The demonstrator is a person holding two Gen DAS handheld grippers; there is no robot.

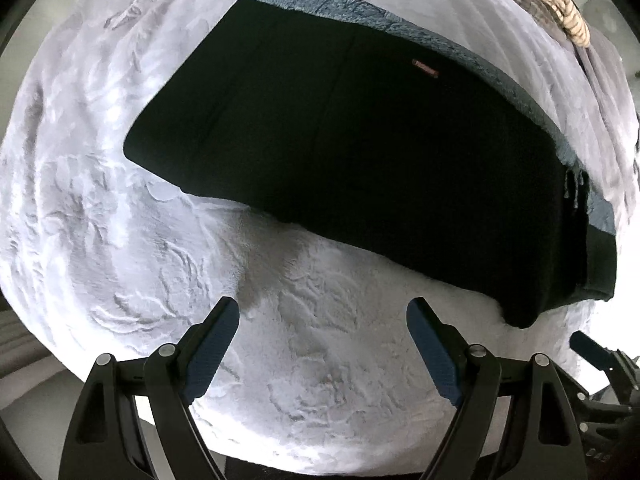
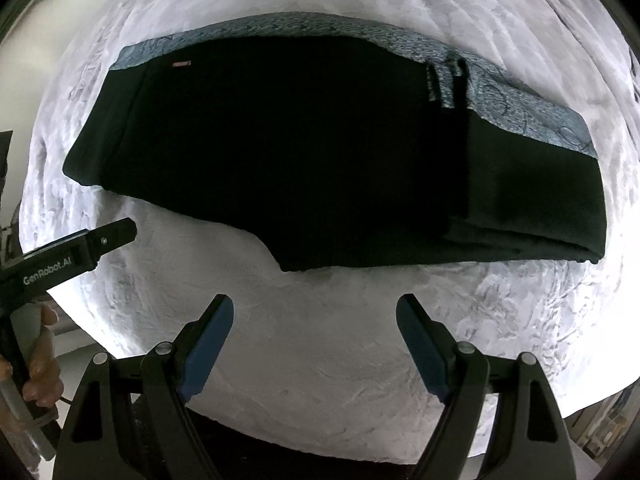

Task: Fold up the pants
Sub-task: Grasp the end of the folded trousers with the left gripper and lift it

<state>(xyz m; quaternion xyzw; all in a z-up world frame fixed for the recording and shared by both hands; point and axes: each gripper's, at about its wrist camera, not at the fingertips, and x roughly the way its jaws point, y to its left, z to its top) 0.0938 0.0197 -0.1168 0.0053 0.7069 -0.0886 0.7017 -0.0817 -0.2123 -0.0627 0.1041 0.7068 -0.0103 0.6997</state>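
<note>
Black pants (image 1: 352,160) lie flat on a white fleece blanket (image 1: 100,200), folded into a long dark slab with a small reddish label (image 1: 426,68) near the far edge. In the right wrist view the same pants (image 2: 320,160) fill the middle, a layered fold at their right end. A blue-grey patterned cloth (image 1: 360,12) shows under their far edge. My left gripper (image 1: 322,312) hangs open over bare blanket, short of the near edge of the pants. My right gripper (image 2: 314,308) is open too, just below that edge, nothing between its blue pads.
The blue-grey cloth (image 2: 520,100) runs along the far side of the pants. A brown-and-cream patterned item (image 1: 560,4) lies at the far right. The left gripper's body and a hand (image 2: 44,376) holding it show at the left of the right wrist view.
</note>
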